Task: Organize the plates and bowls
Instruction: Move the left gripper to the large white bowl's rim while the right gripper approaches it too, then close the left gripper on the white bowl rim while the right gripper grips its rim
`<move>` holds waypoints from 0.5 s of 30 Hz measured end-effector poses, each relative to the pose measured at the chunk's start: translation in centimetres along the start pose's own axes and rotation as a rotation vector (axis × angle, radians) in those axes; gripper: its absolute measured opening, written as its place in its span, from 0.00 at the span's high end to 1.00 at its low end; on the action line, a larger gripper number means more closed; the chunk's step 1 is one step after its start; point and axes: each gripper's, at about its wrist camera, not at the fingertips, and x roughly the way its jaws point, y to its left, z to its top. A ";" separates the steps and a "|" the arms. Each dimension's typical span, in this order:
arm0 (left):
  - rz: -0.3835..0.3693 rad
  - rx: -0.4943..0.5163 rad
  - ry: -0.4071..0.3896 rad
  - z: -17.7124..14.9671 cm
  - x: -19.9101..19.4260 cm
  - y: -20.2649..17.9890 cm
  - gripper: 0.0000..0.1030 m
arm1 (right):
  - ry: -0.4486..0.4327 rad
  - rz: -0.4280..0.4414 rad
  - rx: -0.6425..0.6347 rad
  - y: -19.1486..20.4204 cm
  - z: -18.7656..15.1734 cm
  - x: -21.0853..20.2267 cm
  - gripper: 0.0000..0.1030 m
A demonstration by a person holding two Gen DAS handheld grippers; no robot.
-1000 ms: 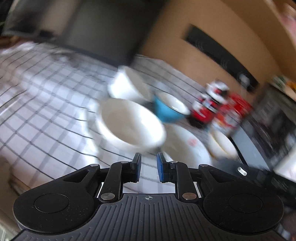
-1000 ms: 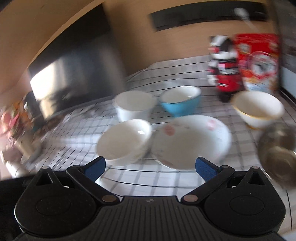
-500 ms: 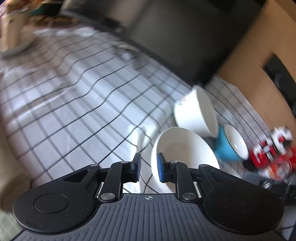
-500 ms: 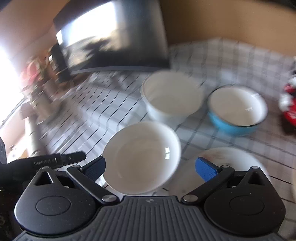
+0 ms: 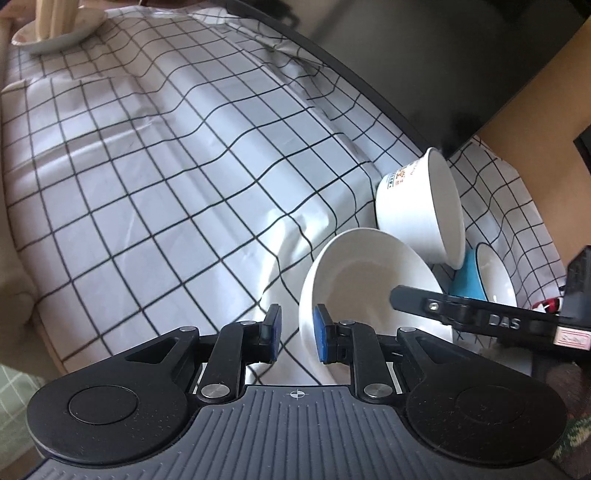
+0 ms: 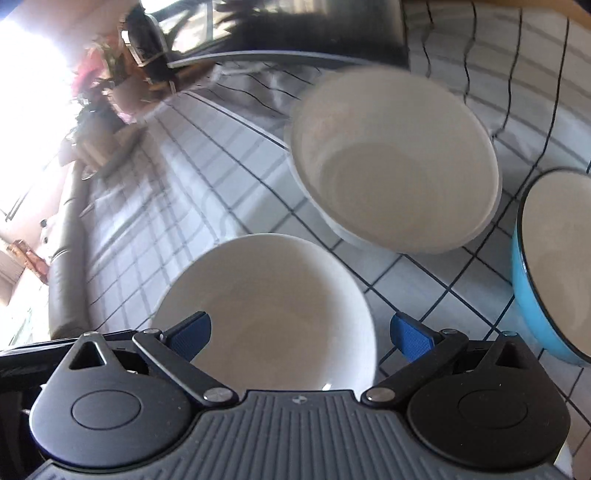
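Left wrist view: left tool [image 5: 294, 334] has its jaws nearly pressed together with a narrow gap, nothing pinched; the near rim of the shallow white bowl [image 5: 365, 280] sits just beside its right pad [image 5: 322, 334], outside the gap. Right tool [image 6: 300, 334] is spread wide, hovering over the same shallow bowl [image 6: 273, 306], one pad on each side of the near rim, no contact that I can tell. Its arm also shows across the bowl in the left view [image 5: 469, 314]. All the bowls sit on the table, on a checked cloth [image 5: 166, 177]: the shallow one nearest, a taller white bowl [image 6: 395, 155] behind it, a blue bowl [image 6: 554, 266] to the right, near each other. Likely step: right tool goes for the shallow bowl's rim to stack it. Risks, as I judge them: 1) both tools crowd one bowl, so the left tool's linkage could knock the rim or clash with the right arm as it comes down. 2) Glazed ceramic, thin curved rim: a pinch landing shallow or skewed would slip and drop the bowl, chip risk against the tall one. 3) Right view is motion-blurred, so the approach looks fast; overshoot would shove the bowl across the cloth into its neighbours. 4) Cloth is wrinkled and loose, so a sideways push may drag it and shift everything. 5) A plate with sticks [image 5: 55, 33] at the far corner is well apart, no concern.
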 end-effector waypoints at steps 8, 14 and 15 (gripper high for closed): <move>0.039 0.036 0.026 0.4 2.1 -1.0 0.78 | 0.129 0.065 -0.004 -1.5 0.2 2.9 0.00; 0.029 0.071 0.084 -0.2 3.7 -1.4 0.78 | 0.165 0.064 -0.047 -0.9 0.4 3.0 0.00; 0.024 0.077 0.095 -0.2 4.0 -1.4 0.78 | 0.173 0.060 -0.051 -0.9 0.5 2.9 0.00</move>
